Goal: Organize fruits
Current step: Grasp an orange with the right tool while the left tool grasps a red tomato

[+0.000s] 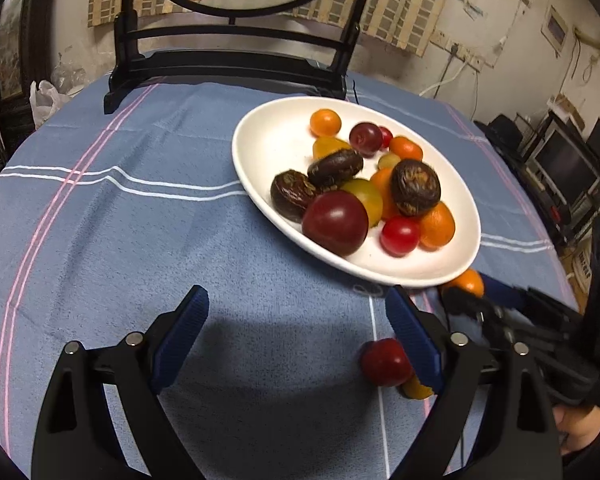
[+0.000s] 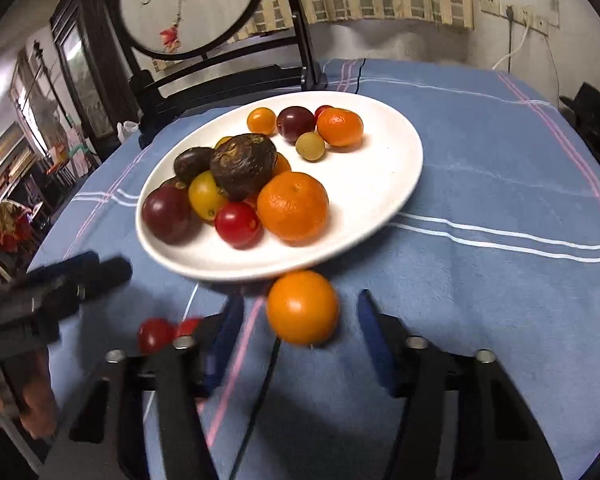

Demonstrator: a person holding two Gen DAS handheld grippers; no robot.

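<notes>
A white oval plate (image 1: pixel 268 140) (image 2: pixel 380 176) on the blue cloth holds several fruits: mandarins, red and dark tomatoes, yellow ones, and dark wrinkled passion fruits (image 1: pixel 415 187) (image 2: pixel 242 166). An orange mandarin (image 2: pixel 302 307) (image 1: pixel 469 282) lies on the cloth just in front of the plate, between the fingers of my open right gripper (image 2: pixel 300 328), not gripped. My left gripper (image 1: pixel 296 334) is open and empty. A red tomato (image 1: pixel 384 361) (image 2: pixel 155 334) and a small yellow fruit (image 1: pixel 417 390) lie by its right finger.
A dark wooden stand with a round embroidered screen (image 1: pixel 228 60) (image 2: pixel 192 4) stands on the table behind the plate. The round table's blue striped cloth (image 1: pixel 120 220) drops off at the edges. Shelving and electronics (image 1: pixel 564 160) stand at the right.
</notes>
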